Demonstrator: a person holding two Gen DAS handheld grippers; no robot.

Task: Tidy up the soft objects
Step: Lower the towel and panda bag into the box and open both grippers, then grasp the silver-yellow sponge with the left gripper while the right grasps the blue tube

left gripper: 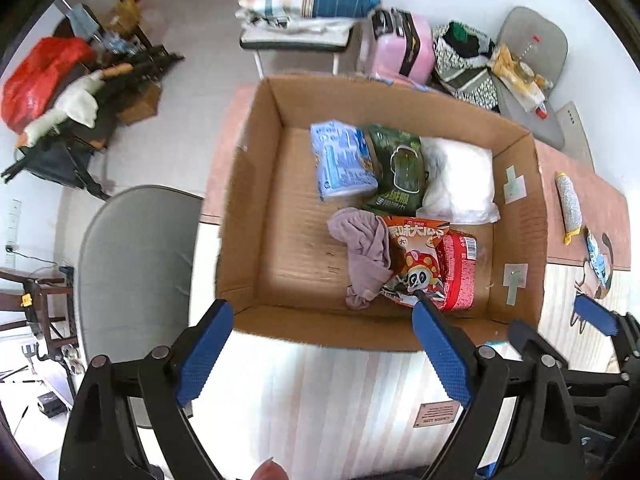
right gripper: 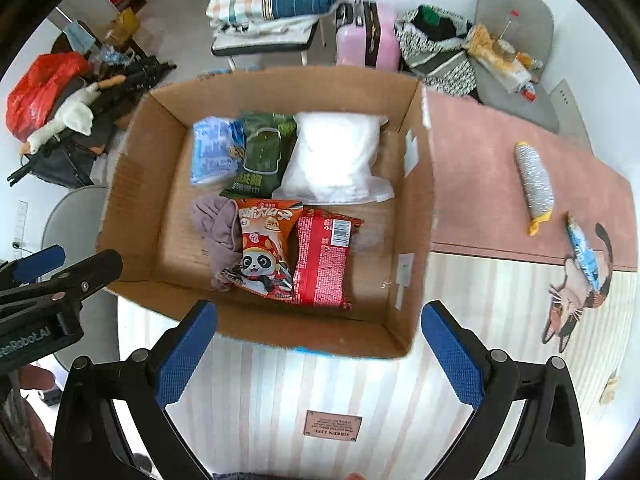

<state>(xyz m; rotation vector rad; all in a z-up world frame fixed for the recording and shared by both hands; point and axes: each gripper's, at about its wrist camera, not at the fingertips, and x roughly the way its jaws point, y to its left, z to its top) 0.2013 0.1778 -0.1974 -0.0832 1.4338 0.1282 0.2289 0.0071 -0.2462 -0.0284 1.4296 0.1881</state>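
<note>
An open cardboard box (left gripper: 256, 208) (right gripper: 136, 200) stands on the table. It holds a blue tissue pack (left gripper: 342, 160) (right gripper: 214, 152), a green wipes pack (left gripper: 398, 168) (right gripper: 264, 152), a white bag (left gripper: 460, 180) (right gripper: 340, 156), a mauve cloth (left gripper: 364, 256) (right gripper: 218, 228), an orange panda snack bag (left gripper: 416, 264) (right gripper: 264, 248) and a red packet (left gripper: 460, 268) (right gripper: 324, 260). My left gripper (left gripper: 320, 320) is open and empty over the box's near wall. My right gripper (right gripper: 320, 320) is open and empty at the near wall too. A grey roll (right gripper: 534, 180) (left gripper: 568, 204) and a blue-white pouch (right gripper: 584, 256) lie right of the box.
The table carries a pink mat (right gripper: 500, 200) and a striped cloth with a cat print (right gripper: 568, 300). A grey chair (left gripper: 132, 272) stands at the left. Behind are a stool with pillows (right gripper: 264, 8), a pink suitcase (right gripper: 368, 36) and cluttered bags (left gripper: 48, 84).
</note>
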